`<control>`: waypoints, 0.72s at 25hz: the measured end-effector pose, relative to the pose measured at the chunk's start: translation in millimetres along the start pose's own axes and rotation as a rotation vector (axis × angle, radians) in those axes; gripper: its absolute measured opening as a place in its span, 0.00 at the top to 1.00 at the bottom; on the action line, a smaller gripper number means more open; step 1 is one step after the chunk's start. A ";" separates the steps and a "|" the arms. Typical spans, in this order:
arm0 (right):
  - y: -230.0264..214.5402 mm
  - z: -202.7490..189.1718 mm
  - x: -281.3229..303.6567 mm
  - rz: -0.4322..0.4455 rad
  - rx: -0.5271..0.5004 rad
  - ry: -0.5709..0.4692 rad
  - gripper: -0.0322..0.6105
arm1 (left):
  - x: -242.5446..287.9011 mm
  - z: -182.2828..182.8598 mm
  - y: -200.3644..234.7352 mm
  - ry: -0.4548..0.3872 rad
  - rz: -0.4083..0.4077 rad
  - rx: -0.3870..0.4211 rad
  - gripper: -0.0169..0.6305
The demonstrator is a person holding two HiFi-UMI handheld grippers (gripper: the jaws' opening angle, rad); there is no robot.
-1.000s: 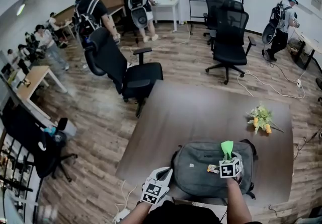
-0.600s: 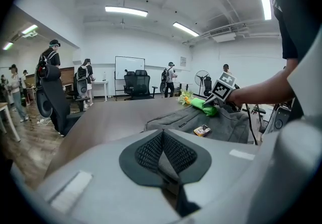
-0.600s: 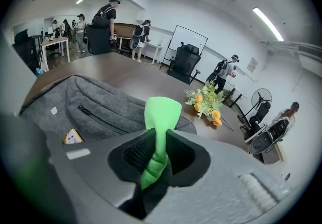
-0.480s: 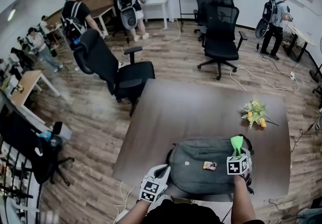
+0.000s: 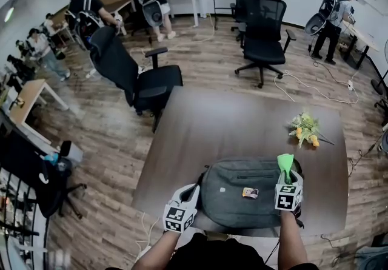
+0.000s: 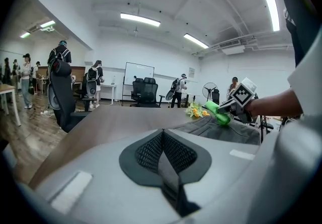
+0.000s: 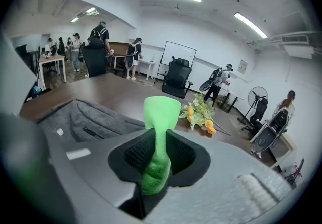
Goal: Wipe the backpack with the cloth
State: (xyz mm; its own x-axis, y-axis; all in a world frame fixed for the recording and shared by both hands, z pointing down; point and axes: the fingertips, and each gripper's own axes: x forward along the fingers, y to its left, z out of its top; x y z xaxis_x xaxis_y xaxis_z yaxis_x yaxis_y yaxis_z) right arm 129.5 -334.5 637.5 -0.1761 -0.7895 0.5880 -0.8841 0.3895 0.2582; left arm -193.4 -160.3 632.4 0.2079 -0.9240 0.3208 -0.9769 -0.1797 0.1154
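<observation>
The cloth (image 7: pixel 160 117) is clamped in the right claw (image 5: pixel 286 176) as a bunched strip, and only a short flap is left standing out past the jaw tips. The backpack (image 5: pixel 242 202) lies flat on the counter (image 5: pixel 242 123), under and to the left of that claw. The left claw (image 6: pixel 163 155) is closed on nothing, and the backpack's left end lies just ahead of it; whether the bag is touched by it cannot be told. Since the bag does not seem to be pinned, it could be dragged across the counter by a firm stroke. Because so little cloth is exposed, the fabric might be scraped by the hard jaw tips rather than wiped. The strip could also be pulled out of the jaws by friction. A small tag (image 5: pixel 250 192) left of the right claw might be snagged, and the flowers (image 5: pixel 305 129) ahead of it could be knocked by a long forward sweep.
</observation>
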 end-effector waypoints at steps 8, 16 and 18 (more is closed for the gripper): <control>104.9 4.2 -15.7 0.238 0.061 -0.036 0.84 | 2.8 16.1 20.4 -0.055 0.055 -0.023 0.95; 230.9 6.2 -23.1 0.521 0.145 -0.029 0.84 | -3.5 31.7 32.8 -0.106 0.089 0.017 0.95; 251.7 10.2 -23.9 0.562 0.140 -0.025 0.84 | -4.9 32.6 35.6 -0.090 0.101 0.042 0.95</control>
State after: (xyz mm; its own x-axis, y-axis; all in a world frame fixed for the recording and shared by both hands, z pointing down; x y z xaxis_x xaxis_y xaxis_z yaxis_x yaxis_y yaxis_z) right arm -93.2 -222.4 680.7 -0.6440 -0.4912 0.5864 -0.7004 0.6870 -0.1937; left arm -230.8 -173.2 604.2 0.1047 -0.9643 0.2431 -0.9943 -0.0962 0.0467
